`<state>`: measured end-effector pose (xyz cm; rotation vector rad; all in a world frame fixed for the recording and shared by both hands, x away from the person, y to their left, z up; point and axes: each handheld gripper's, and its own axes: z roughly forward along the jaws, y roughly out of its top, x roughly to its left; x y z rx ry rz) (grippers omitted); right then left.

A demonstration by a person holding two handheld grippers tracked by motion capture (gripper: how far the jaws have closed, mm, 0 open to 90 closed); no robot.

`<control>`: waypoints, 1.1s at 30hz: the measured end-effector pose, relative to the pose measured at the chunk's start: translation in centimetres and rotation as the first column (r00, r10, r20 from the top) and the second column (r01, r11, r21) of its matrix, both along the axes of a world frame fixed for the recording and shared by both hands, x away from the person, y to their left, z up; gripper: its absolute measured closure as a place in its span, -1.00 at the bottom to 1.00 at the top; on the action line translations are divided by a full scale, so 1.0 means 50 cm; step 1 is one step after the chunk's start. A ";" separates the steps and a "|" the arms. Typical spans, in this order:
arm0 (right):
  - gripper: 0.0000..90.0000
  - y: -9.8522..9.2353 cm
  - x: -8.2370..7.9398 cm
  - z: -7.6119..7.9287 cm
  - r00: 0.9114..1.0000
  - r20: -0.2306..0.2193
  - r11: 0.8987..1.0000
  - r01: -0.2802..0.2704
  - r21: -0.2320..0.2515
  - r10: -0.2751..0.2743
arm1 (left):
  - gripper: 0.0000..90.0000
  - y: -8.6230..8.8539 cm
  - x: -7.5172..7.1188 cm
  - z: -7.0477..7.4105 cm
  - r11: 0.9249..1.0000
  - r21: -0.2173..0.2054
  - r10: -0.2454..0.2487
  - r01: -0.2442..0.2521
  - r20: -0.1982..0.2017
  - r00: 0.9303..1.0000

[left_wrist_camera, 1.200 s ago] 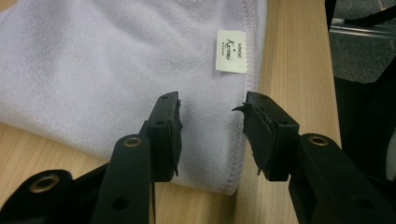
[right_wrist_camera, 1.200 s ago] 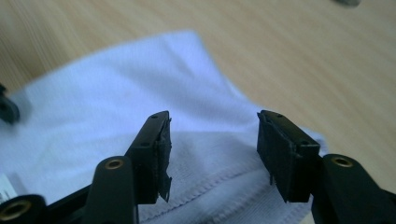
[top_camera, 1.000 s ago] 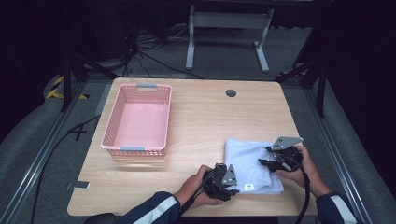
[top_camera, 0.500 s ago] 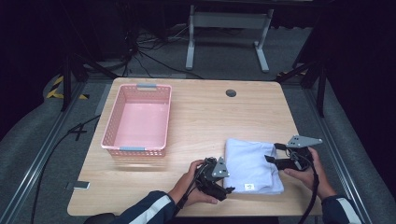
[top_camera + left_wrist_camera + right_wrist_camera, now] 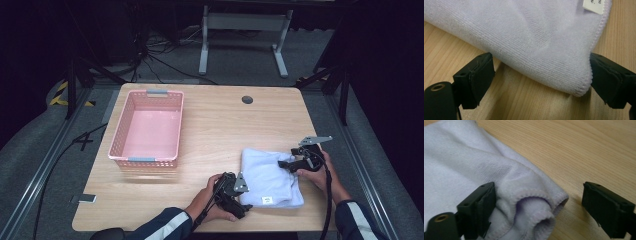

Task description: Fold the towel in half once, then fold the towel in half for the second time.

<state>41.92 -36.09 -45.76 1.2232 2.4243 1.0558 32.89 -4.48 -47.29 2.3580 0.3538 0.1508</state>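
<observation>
Both tongs, left (image 5: 244,199) and right (image 5: 286,164), wide apart after opening, unclamped around the folded cloth's (image 5: 267,175) corners, its underside hidden.

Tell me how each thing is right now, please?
towel: folded, lying flat on the table near the front edge, white label up.
basket: pink, upright, nothing in it.
left gripper: jaws have just been opening, wide apart around a towel corner, not pinching.
right gripper: jaws have just been opening, wide apart around the towel's rolled edge, not pinching.
table: wooden, holds basket and towel.
</observation>
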 end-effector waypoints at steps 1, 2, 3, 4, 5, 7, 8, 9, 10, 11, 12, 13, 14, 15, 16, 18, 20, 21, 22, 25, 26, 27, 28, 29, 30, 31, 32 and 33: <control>-0.71 0.000 0.000 0.000 1.000 0.000 1.000 0.000 0.000 0.000 | -0.73 0.000 0.000 0.001 1.000 0.002 0.001 -0.001 -0.001 1.000; -0.61 -0.001 -0.001 0.000 1.000 0.008 1.000 -0.021 0.004 0.021 | -0.70 0.001 0.000 0.001 1.000 0.003 0.006 -0.006 -0.005 1.000; -0.61 -0.001 -0.001 0.000 1.000 0.008 1.000 -0.021 0.004 0.021 | -0.70 0.001 0.001 0.001 1.000 -0.004 -0.001 0.001 0.002 1.000; -0.42 0.000 -0.003 0.001 0.999 0.011 0.999 -0.041 0.009 0.041 | -0.64 0.001 0.001 0.001 1.000 -0.006 -0.009 0.009 0.008 1.000; -0.23 0.000 -0.006 0.003 0.997 0.000 0.997 -0.073 0.030 0.073 | -0.61 0.001 0.003 0.003 1.000 0.001 -0.013 0.013 0.005 1.000; -0.10 0.000 -0.008 0.003 0.996 -0.006 0.995 -0.083 0.045 0.084 | -0.50 0.002 0.003 0.004 1.000 -0.009 -0.026 0.026 0.003 1.000; 0.04 -0.001 -0.007 0.003 0.995 -0.020 0.993 -0.099 0.061 0.101 | -0.39 0.002 0.003 0.005 0.999 -0.020 -0.029 0.029 0.006 1.000; 0.07 -0.002 -0.008 0.003 0.994 -0.030 0.992 -0.101 0.073 0.104 | -0.29 0.003 0.004 0.006 0.999 -0.014 -0.035 0.035 0.006 0.999; 0.14 -0.002 -0.008 0.003 0.994 -0.031 0.992 -0.103 0.076 0.106 | -0.22 0.003 0.004 0.007 0.999 -0.016 -0.042 0.042 0.002 0.999; 0.19 -0.002 -0.009 0.002 0.993 -0.040 0.990 -0.107 0.088 0.110 | -0.17 0.003 0.005 0.007 0.999 -0.018 -0.050 0.050 0.004 0.999; 0.23 -0.002 -0.009 0.002 0.993 -0.042 0.990 -0.108 0.090 0.112 | -0.09 0.002 0.005 0.009 0.998 -0.020 -0.057 0.057 0.008 0.998; 0.30 -0.002 -0.009 0.002 0.992 -0.045 0.989 -0.114 0.097 0.118 | 0.03 0.002 0.006 0.009 0.998 -0.018 -0.059 0.059 0.009 0.998; 0.32 -0.002 -0.009 0.002 0.992 -0.049 0.988 -0.114 0.100 0.120 | 0.05 0.001 0.006 0.009 0.998 -0.020 -0.056 0.056 0.007 0.998; 0.33 -0.001 -0.009 0.003 0.992 -0.053 0.989 -0.113 0.098 0.119 | 0.09 0.001 0.008 0.009 0.998 -0.022 -0.062 0.063 0.013 0.998; 0.37 -0.001 -0.009 0.003 0.991 -0.058 0.989 -0.112 0.098 0.118 | 0.17 0.001 0.008 0.009 0.998 -0.022 -0.062 0.063 0.013 0.998; 0.40 0.001 -0.010 0.005 0.991 -0.057 0.989 -0.113 0.096 0.119 | 0.23 0.000 0.011 0.008 0.997 -0.030 -0.066 0.066 0.014 0.998; 0.43 0.003 -0.012 0.006 0.992 -0.055 0.990 -0.112 0.087 0.117 | 0.32 -0.001 0.011 0.008 0.998 -0.036 -0.060 0.061 0.019 0.998; 0.44 0.005 -0.013 0.007 0.992 -0.050 0.991 -0.111 0.079 0.115 | 0.35 -0.001 0.012 0.010 0.997 -0.020 -0.071 0.072 0.021 0.997; 0.45 0.007 -0.015 0.008 0.992 -0.044 0.991 -0.113 0.071 0.116 | 0.35 -0.002 0.012 0.011 0.997 -0.018 -0.074 0.074 0.019 0.997; 0.46 0.009 -0.018 0.010 0.993 -0.036 0.992 -0.110 0.060 0.112 | 0.42 -0.005 0.016 0.011 0.997 -0.022 -0.076 0.077 0.022 0.997; 0.47 0.010 -0.019 0.010 0.993 -0.030 0.992 -0.110 0.056 0.111 | 0.44 -0.005 0.016 0.011 0.997 -0.022 -0.076 0.077 0.022 0.997; 0.48 0.010 -0.020 0.010 0.994 -0.029 0.992 -0.108 0.057 0.110 | 0.47 -0.006 0.017 0.012 0.997 -0.018 -0.080 0.081 0.022 0.997; 0.49 0.009 -0.020 0.010 0.993 -0.033 0.992 -0.107 0.066 0.109 | 0.48 -0.006 0.016 0.012 0.997 -0.018 -0.075 0.076 0.019 0.997; 0.50 0.008 -0.020 0.009 0.994 -0.032 0.992 -0.107 0.070 0.109 | 0.50 -0.006 0.016 0.011 0.997 -0.020 -0.076 0.076 0.028 0.997; 0.50 0.008 -0.021 0.009 0.994 -0.032 0.992 -0.103 0.078 0.106 | 0.52 -0.006 0.017 0.012 0.997 -0.016 -0.078 0.078 0.025 0.997; 0.51 0.008 -0.022 0.009 0.994 -0.026 0.992 -0.104 0.070 0.106 | 0.53 -0.007 0.017 0.012 0.997 -0.019 -0.078 0.078 0.021 0.997; 0.53 0.009 -0.023 0.010 0.994 -0.019 0.992 -0.105 0.065 0.107 | 0.54 -0.007 0.019 0.013 0.996 -0.018 -0.082 0.083 0.023 0.996; 0.54 0.009 -0.024 0.011 0.994 -0.013 0.992 -0.108 0.062 0.109 | 0.55 -0.006 0.019 0.013 0.996 -0.017 -0.082 0.083 0.029 0.996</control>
